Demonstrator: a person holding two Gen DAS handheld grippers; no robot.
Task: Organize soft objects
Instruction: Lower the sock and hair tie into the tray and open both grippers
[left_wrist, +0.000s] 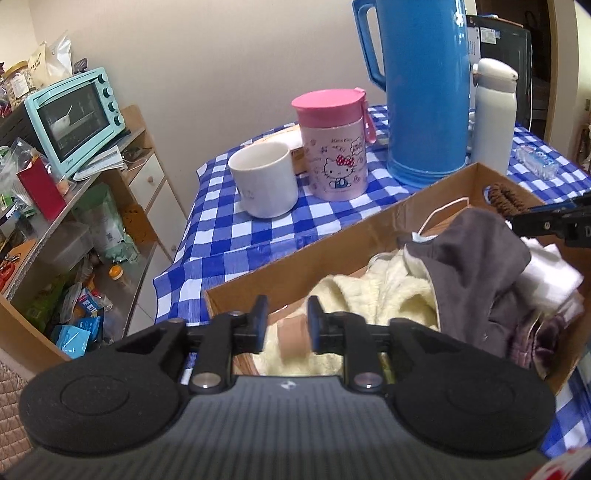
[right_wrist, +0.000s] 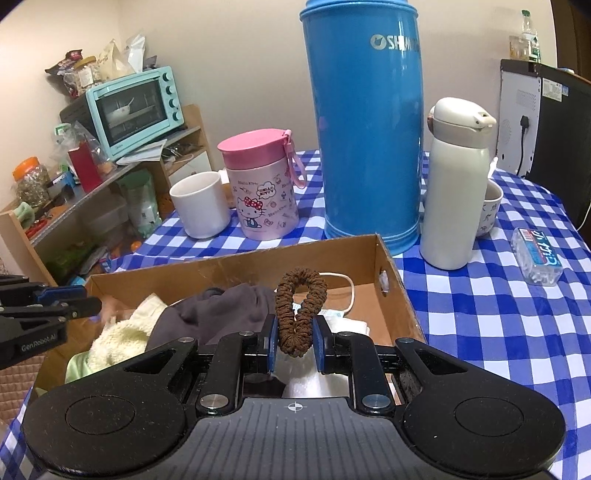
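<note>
Brown scrunchie (right_wrist: 300, 312) stands upright in right gripper (right_wrist: 294, 341).

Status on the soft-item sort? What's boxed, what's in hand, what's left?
Done: cream fleece, grey garment, face mask and white cloth lie in the cardboard box. In hand: right claw grips the brown scrunchie above the box. Left claw open, empty. Left: drop the scrunchie in.

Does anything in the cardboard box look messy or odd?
Yes: in the cardboard box, the grey garment is heaped crumpled over the cream fleece, and a mask's ear loop trails loose.
</note>
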